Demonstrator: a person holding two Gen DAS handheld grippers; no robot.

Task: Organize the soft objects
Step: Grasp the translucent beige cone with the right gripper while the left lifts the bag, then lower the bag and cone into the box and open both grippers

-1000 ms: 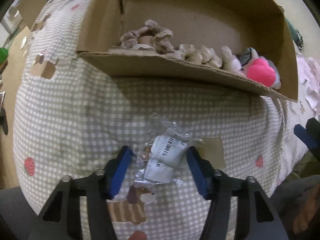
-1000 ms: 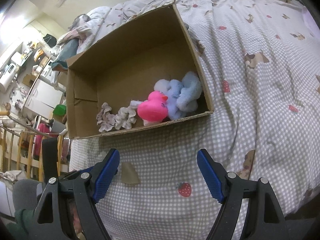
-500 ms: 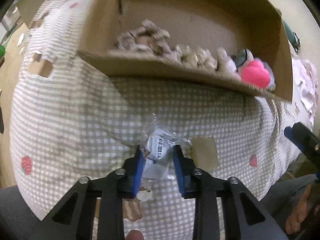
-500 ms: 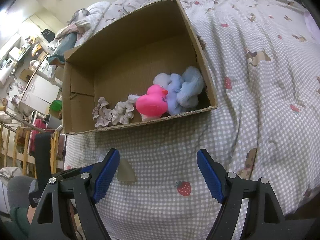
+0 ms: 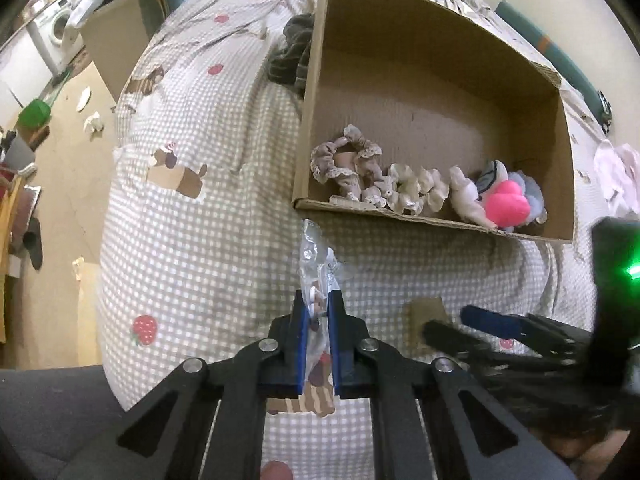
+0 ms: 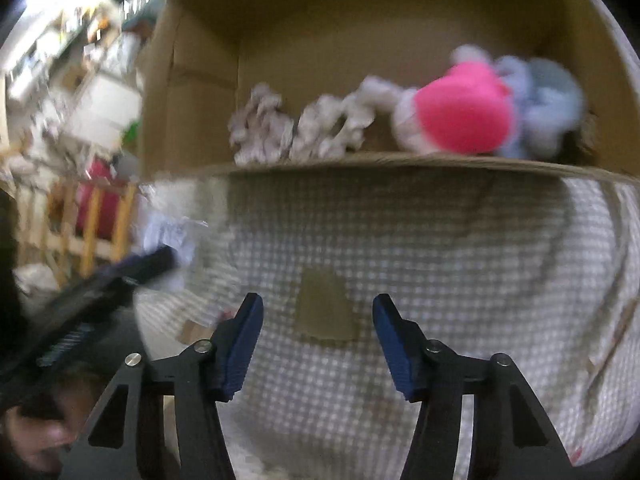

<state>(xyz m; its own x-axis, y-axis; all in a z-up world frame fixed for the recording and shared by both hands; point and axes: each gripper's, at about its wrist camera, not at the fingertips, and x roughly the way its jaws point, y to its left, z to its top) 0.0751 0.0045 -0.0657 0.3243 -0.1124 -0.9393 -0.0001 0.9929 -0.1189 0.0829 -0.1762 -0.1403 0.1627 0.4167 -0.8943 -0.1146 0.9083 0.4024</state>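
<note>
My left gripper (image 5: 318, 300) is shut on a clear plastic packet (image 5: 316, 256) with a white label and holds it above the checked bedspread, in front of the cardboard box (image 5: 432, 220). The box holds beige scrunchies (image 5: 348, 164), a white one (image 5: 416, 190), a pink plush (image 5: 506, 204) and pale blue fluff (image 6: 548, 96). My right gripper (image 6: 318, 316) is open and empty, low over the bedspread facing the box front (image 6: 360, 162). It shows at the right of the left wrist view (image 5: 492, 324). The packet and left gripper appear blurred at the left of the right wrist view (image 6: 168, 236).
The checked bedspread (image 5: 200, 240) with strawberry prints falls away at the left to a cluttered floor (image 5: 60, 128). A dark garment (image 5: 292, 56) lies behind the box's left wall. A brown patch (image 6: 324, 308) sits on the bedspread between my right fingers.
My left gripper has closed fully on the packet and lifted it off the bedspread. My right gripper has dropped lower and moved closer to the box front and the left gripper.
</note>
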